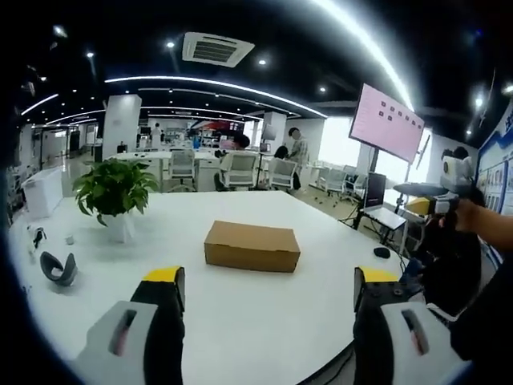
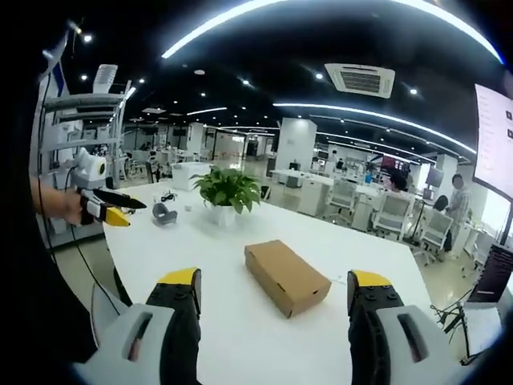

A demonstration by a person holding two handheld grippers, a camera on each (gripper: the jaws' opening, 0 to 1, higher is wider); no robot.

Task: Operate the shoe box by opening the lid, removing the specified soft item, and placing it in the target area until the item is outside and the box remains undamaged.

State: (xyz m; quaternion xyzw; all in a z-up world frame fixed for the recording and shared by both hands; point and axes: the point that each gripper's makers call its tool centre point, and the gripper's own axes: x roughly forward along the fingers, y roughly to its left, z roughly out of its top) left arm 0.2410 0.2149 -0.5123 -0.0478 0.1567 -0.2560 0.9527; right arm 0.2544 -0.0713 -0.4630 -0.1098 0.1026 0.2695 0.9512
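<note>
White table in an open-plan office; closed shoe box lies mid-table, bare surface all round it. Potted plant near the far-left edge. Left gripper and right gripper hover short of the box, jaws spread, holding nothing.

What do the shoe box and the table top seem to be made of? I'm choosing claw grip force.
Shoe box: plain brown cardboard, matte, with a folded lid seam along its side; likely crushable. Table: smooth white top with a soft sheen, probably laminate, though the look leaves that open.
</note>
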